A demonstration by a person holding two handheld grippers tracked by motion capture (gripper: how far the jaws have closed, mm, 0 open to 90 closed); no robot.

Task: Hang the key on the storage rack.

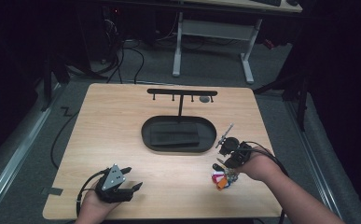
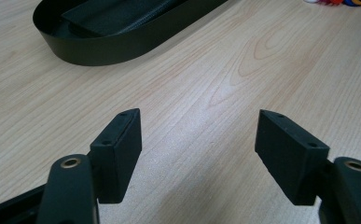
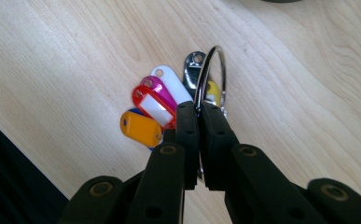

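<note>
Right gripper (image 3: 199, 116): nearest the lens in the right gripper view, its two black jaws pressed together on the key ring, pointing down at the tabletop near the front right corner.
Key ring (image 3: 211, 77): thin metal loop pinched edge-on between the jaws, standing upright above the wood.
Tags (image 3: 154, 106): orange, red, pink, white and yellow plastic key tags plus a silver one, fanned out on the ring; in the high view the bunch (image 1: 221, 179) sits under the right hand, close to the front edge; whether they touch the wood cannot be told.
Left gripper (image 1: 132, 178): near the front left corner, jaws spread wide with bare wood between them, well apart from the ring.
Tray (image 1: 145, 133): black oval tray at the middle of the table, a dark flat pad lying inside it.
Stand (image 1: 182, 92): black T-shaped rack with small hooks, rising from the tray's far side toward the back edge.
Table (image 1: 108, 121): light wooden top carrying everything.
</note>
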